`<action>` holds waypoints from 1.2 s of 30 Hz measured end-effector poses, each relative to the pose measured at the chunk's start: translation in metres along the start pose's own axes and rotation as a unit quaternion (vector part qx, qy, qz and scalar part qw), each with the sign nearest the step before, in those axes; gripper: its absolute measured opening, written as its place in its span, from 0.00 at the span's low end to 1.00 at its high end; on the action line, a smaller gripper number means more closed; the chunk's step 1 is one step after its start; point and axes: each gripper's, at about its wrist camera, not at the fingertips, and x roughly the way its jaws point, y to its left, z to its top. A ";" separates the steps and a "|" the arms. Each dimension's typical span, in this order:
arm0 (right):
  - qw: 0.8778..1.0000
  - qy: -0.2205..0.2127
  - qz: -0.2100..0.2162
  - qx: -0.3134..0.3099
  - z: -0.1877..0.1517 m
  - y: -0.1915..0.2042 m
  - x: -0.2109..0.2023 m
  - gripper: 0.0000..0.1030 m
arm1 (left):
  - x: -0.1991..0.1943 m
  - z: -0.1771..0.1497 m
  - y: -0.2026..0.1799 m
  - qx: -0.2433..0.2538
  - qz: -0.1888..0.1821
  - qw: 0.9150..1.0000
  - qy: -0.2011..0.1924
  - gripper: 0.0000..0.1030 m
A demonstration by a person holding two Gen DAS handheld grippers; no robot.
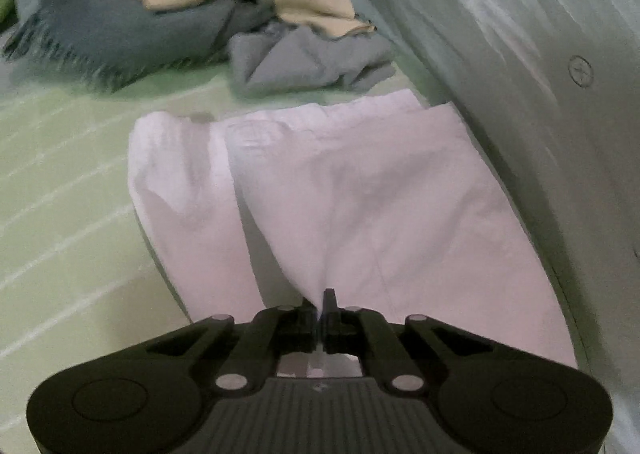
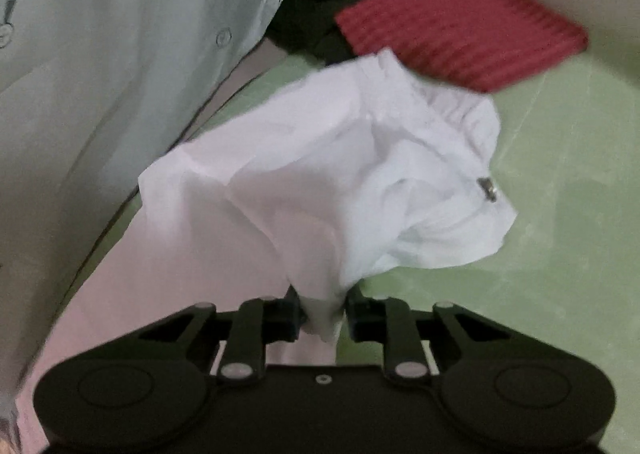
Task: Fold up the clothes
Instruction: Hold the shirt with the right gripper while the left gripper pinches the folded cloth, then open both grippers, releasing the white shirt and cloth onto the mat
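The left gripper (image 1: 320, 308) is clamped tight on a pinch of a white garment (image 1: 340, 193), whose two leg-like panels lie flat on a pale green surface (image 1: 68, 173), running away from the fingers. The right gripper (image 2: 322, 308) squeezes a bunched wad of the same white cloth (image 2: 320, 173), which balloons up, gathered waistband and a small metal clasp (image 2: 488, 187) showing. Beside both stands a person in a pale buttoned shirt (image 2: 120, 33). Farther off lie a heap of grey and tan clothes (image 1: 180, 5) on the left view, and a folded red ribbed cloth (image 2: 460, 33) on the right.
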 end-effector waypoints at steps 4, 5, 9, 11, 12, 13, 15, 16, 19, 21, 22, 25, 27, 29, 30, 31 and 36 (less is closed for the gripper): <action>0.999 -0.016 -0.021 -0.036 -0.003 -0.028 -0.029 0.14 | -0.041 -0.054 0.028 0.050 -0.008 0.998 0.021 0.03; 0.999 -0.017 -0.028 -0.037 -0.004 -0.041 -0.037 0.14 | -0.052 -0.070 0.037 0.065 -0.007 0.998 0.024 0.03; 0.996 -0.015 -0.057 -0.072 -0.010 -0.078 -0.061 0.15 | -0.085 -0.109 0.075 0.076 -0.009 0.996 0.040 0.08; 0.994 -0.010 -0.063 -0.093 -0.013 -0.088 -0.067 0.16 | -0.098 -0.109 0.095 0.043 -0.015 0.998 0.035 0.14; 0.993 -0.008 -0.067 -0.101 -0.014 -0.089 -0.070 0.16 | -0.105 -0.107 0.103 0.026 -0.016 0.999 0.028 0.18; 0.992 -0.009 -0.072 -0.107 -0.015 -0.086 -0.071 0.17 | -0.112 -0.104 0.111 0.014 -0.019 1.000 0.020 0.18; 0.989 -0.009 -0.082 -0.119 -0.017 -0.078 -0.075 0.18 | -0.124 -0.099 0.122 0.001 -0.023 1.000 0.004 0.18; 0.988 -0.009 -0.087 -0.125 -0.018 -0.074 -0.077 0.22 | -0.128 -0.098 0.126 0.001 -0.017 1.000 -0.004 0.19; 0.986 -0.022 -0.085 -0.139 -0.029 -0.061 -0.087 0.50 | -0.128 -0.087 0.137 0.011 0.004 1.000 -0.011 0.21; 0.985 -0.036 -0.072 -0.153 -0.041 -0.050 -0.096 0.73 | -0.123 -0.080 0.142 0.011 -0.001 1.000 -0.005 0.21; 0.983 -0.045 -0.069 -0.165 -0.048 -0.044 -0.100 0.87 | -0.120 -0.077 0.143 0.013 -0.006 1.000 -0.003 0.22; 0.973 -0.057 -0.066 -0.214 -0.072 -0.023 -0.107 1.00 | -0.109 -0.065 0.141 0.023 -0.019 1.000 0.005 0.25; 0.967 -0.047 -0.063 -0.242 -0.087 -0.011 -0.107 1.00 | -0.099 -0.059 0.140 0.025 -0.025 0.999 0.013 0.28; 0.963 -0.041 -0.061 -0.258 -0.101 -0.001 -0.109 1.00 | -0.088 -0.053 0.139 0.024 -0.031 0.999 0.024 0.29; 0.963 -0.042 -0.061 -0.259 -0.106 0.003 -0.111 1.00 | -0.083 -0.051 0.139 0.024 -0.032 0.999 0.030 0.29; 0.964 -0.041 -0.060 -0.257 -0.110 0.006 -0.114 1.00 | -0.078 -0.048 0.138 0.025 -0.032 0.999 0.034 0.29; 0.964 -0.035 -0.059 -0.255 -0.131 0.014 -0.124 1.00 | -0.066 -0.040 0.135 0.019 -0.046 0.997 0.050 0.35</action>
